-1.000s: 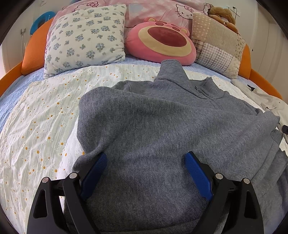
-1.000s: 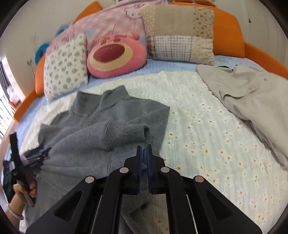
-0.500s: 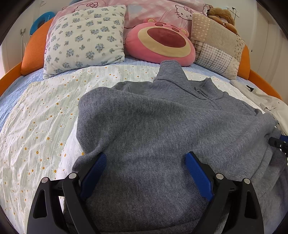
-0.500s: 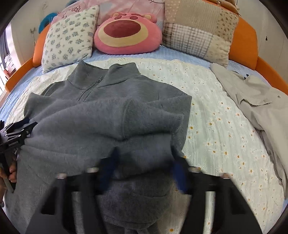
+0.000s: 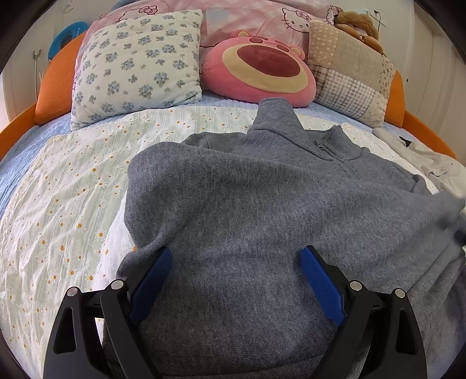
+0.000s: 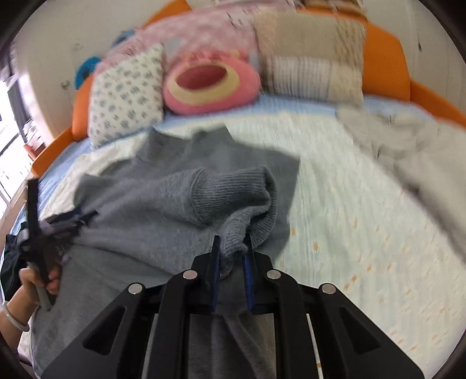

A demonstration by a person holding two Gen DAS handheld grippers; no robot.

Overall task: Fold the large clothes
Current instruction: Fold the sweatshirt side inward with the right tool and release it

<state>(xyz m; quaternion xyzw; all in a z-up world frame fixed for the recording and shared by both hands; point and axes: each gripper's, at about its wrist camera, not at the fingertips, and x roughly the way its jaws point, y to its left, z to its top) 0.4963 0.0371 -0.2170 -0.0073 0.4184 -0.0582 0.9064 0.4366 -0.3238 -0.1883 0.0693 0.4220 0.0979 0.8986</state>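
Behind the sweater (image 5: 262, 221) spread on the bed (image 5: 58, 210) sit pillows (image 5: 137, 64) and a plush (image 5: 259, 70) (orange frame); left gripper (image 5: 236, 280) gapes empty, right gripper (image 6: 231, 271) pinches fabric, jaws just closing.

And here we are in a bedroom, clearly someone's home. A bed (image 5: 72, 186) fills the view, spread with a pale daisy-print cover over a light blue sheet. Along its head edge sits a padded orange headboard (image 5: 55, 87), curving round both sides. Lined up against it: a blue-flowered pillow (image 5: 137, 64), a pink bear-face cushion (image 5: 259, 70), a beige patchwork pillow (image 5: 349, 84), and behind them a pink cartoon-cat pillow (image 5: 247, 17). A brown plush toy (image 5: 358, 23) perches on top at the right corner. Plain cream walls (image 6: 52, 70) behind, and bright daylight comes in at the left edge of the right wrist view.
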